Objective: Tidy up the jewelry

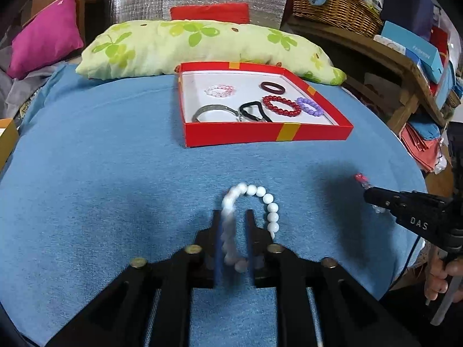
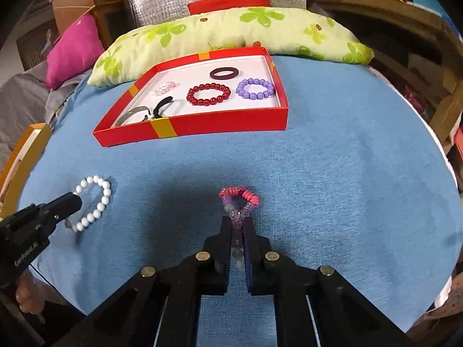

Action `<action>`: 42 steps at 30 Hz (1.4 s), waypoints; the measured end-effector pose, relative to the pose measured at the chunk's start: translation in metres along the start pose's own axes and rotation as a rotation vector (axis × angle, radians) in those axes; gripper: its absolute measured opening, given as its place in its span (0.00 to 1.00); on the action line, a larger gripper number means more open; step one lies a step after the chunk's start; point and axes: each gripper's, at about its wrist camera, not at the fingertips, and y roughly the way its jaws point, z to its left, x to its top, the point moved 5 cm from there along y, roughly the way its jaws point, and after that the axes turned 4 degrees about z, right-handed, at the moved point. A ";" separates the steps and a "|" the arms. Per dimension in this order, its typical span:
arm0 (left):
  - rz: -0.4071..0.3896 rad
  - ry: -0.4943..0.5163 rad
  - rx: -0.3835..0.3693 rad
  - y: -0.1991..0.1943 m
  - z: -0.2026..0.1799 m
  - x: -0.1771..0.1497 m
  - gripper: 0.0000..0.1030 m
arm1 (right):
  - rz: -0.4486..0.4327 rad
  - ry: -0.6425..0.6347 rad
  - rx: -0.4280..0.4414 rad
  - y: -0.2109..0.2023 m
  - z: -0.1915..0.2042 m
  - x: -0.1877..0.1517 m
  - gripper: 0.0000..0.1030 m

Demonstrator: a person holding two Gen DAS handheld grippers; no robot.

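**Both claws are hanging onto bracelets, box is sitting further back**

So the left gripper point(image 1: 234, 214) is sitting with its jaws narrowly apart and a white round-bead bracelet point(image 1: 262, 192) is threading between them. One side of the loop is running down between the fingers and looks blurred there, so I honestly can't tell if the pads are pressing on it or just flanking it. The rest of the loop is arcing out past the fingertips over the blue fabric-covered surface point(image 1: 101, 173).

The right gripper point(image 2: 238, 221) is pinching nearly shut on a pink, purple and clear beaded bracelet point(image 2: 240, 195), with the pink end poking out in front of the tips.

Behind both, the shallow red cardboard box with yellow tape strips point(image 2: 220, 124) is lying open on the blue fabric. Inside it are:
- a dark red beaded bracelet point(image 2: 209, 94)
- a lilac beaded bracelet point(image 2: 255, 88)
- a dark maroon solid bangle point(image 2: 224, 73)
- a pale pink beaded bracelet point(image 1: 219, 90)
- a silver metal bangle point(image 1: 212, 110)
- a black hair-tie loop point(image 1: 254, 111)

A green leaf-print pillow point(image 1: 179, 46) is lying right behind the box.
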 end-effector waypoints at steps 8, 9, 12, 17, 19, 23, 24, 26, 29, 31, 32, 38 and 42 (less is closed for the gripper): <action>0.062 0.028 -0.010 0.016 -0.018 -0.008 0.62 | 0.019 0.026 0.026 0.003 -0.001 0.000 0.08; 0.067 0.039 0.004 0.019 -0.020 -0.010 0.62 | 0.021 0.030 0.028 0.004 -0.002 -0.001 0.08; 0.043 0.070 0.063 0.020 -0.020 -0.010 0.41 | 0.024 0.035 0.034 0.004 -0.004 -0.001 0.08; 0.029 0.084 0.047 0.017 -0.021 -0.009 0.19 | 0.011 0.029 0.048 -0.002 -0.003 -0.002 0.08; 0.022 0.083 0.035 0.014 -0.022 -0.008 0.13 | -0.002 0.029 0.058 -0.006 -0.002 0.000 0.08; -0.018 0.057 0.008 0.001 -0.018 0.001 0.00 | -0.039 0.045 0.093 -0.017 -0.002 0.005 0.08; -0.023 0.049 0.004 -0.002 -0.016 0.003 0.00 | -0.054 0.045 0.100 -0.020 -0.002 0.006 0.08; -0.030 0.036 0.004 -0.005 -0.012 0.004 0.00 | -0.076 0.042 0.106 -0.025 0.000 0.008 0.08; -0.045 0.012 0.000 -0.011 -0.004 0.007 0.00 | -0.095 0.048 0.120 -0.029 0.001 0.011 0.08; -0.061 0.002 -0.003 -0.017 0.000 0.009 0.00 | -0.097 0.051 0.119 -0.029 0.000 0.012 0.08; -0.068 -0.002 -0.007 -0.020 0.001 0.009 0.00 | -0.095 0.052 0.118 -0.028 0.000 0.012 0.08; -0.038 -0.017 -0.045 -0.017 0.003 0.005 0.07 | -0.077 0.051 0.111 -0.023 0.003 0.010 0.08; -0.007 0.003 -0.037 -0.009 -0.009 -0.006 0.70 | -0.066 0.053 0.108 -0.020 0.003 0.010 0.08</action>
